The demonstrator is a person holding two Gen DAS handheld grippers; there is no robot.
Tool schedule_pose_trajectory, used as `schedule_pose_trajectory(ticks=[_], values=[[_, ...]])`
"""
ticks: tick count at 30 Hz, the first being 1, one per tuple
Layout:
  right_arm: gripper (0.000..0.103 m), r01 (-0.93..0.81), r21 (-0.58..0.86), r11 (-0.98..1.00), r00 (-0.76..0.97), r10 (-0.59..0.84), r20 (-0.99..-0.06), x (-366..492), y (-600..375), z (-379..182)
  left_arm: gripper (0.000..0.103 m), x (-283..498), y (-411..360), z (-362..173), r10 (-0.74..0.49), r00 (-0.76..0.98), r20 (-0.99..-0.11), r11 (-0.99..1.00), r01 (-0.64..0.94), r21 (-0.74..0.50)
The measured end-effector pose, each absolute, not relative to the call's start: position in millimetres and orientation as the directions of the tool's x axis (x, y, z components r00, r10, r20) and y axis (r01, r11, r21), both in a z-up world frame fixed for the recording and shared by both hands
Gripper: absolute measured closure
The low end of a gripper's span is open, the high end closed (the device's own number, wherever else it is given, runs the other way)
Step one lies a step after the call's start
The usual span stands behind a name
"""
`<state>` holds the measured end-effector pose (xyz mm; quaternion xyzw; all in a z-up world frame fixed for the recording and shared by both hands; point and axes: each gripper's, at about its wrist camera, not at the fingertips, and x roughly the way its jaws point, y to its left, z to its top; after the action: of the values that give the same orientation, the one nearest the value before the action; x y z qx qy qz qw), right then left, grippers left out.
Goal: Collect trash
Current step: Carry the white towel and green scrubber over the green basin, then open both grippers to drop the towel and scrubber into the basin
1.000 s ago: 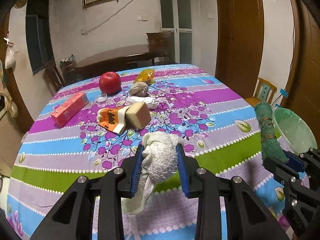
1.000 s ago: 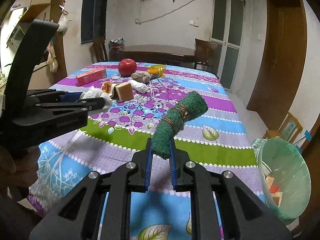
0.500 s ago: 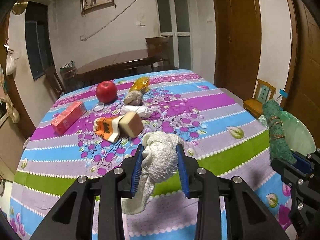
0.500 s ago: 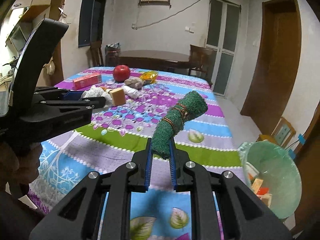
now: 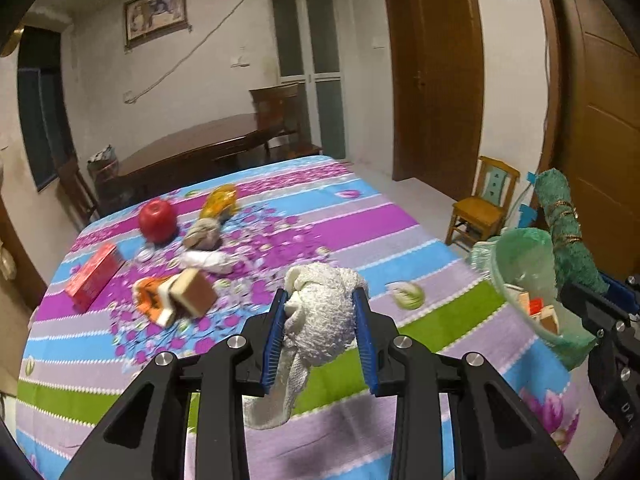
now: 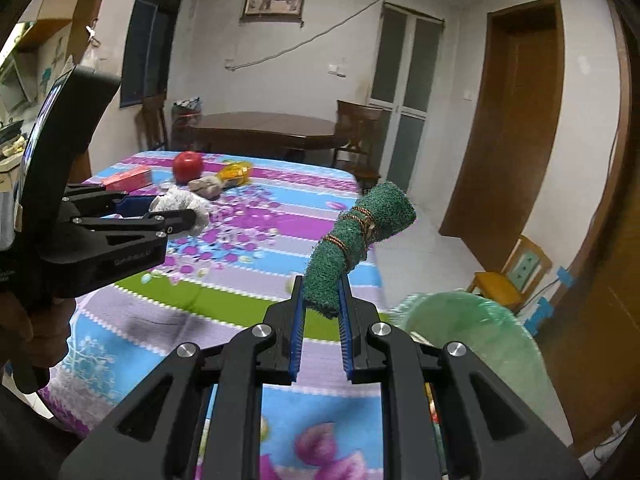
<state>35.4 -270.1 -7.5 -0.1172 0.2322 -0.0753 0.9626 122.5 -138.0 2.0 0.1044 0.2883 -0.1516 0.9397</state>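
My left gripper (image 5: 320,304) is shut on a crumpled white cloth (image 5: 322,312), whose tail hangs down over the table's near edge. My right gripper (image 6: 321,284) is shut on a rolled green scrubbing pad (image 6: 352,240) tied with gold thread; the same roll (image 5: 568,232) stands upright at the right of the left wrist view. A bin lined with a green bag (image 5: 532,280) (image 6: 484,344) stands off the table's right corner, with scraps inside. The green roll is just beside and above its rim. The left gripper (image 6: 176,212) with the cloth is at the left of the right wrist view.
On the flowered tablecloth (image 5: 360,232) lie a red apple (image 5: 157,219), a red box (image 5: 94,276), an orange wrapper with a tan block (image 5: 180,294), a yellow packet (image 5: 218,200) and crumpled scraps (image 5: 204,234). A small yellow chair (image 5: 484,208) stands by the door.
Both grippers have lifted and swung to the right, toward the green-lined bin. The bin now looms larger in both views. Each keeps its hold.
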Motion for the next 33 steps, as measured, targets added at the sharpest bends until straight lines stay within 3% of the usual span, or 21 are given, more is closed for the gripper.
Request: schedule_pose_trajectory(ticks=[33], values=[[0.089,0.34,-0.266,0.902,0.795,-0.427,-0.431,4,-400,22,0.069,128,-348,2,-0.432,0.681,-0.591,0.745,0.639,0.191]])
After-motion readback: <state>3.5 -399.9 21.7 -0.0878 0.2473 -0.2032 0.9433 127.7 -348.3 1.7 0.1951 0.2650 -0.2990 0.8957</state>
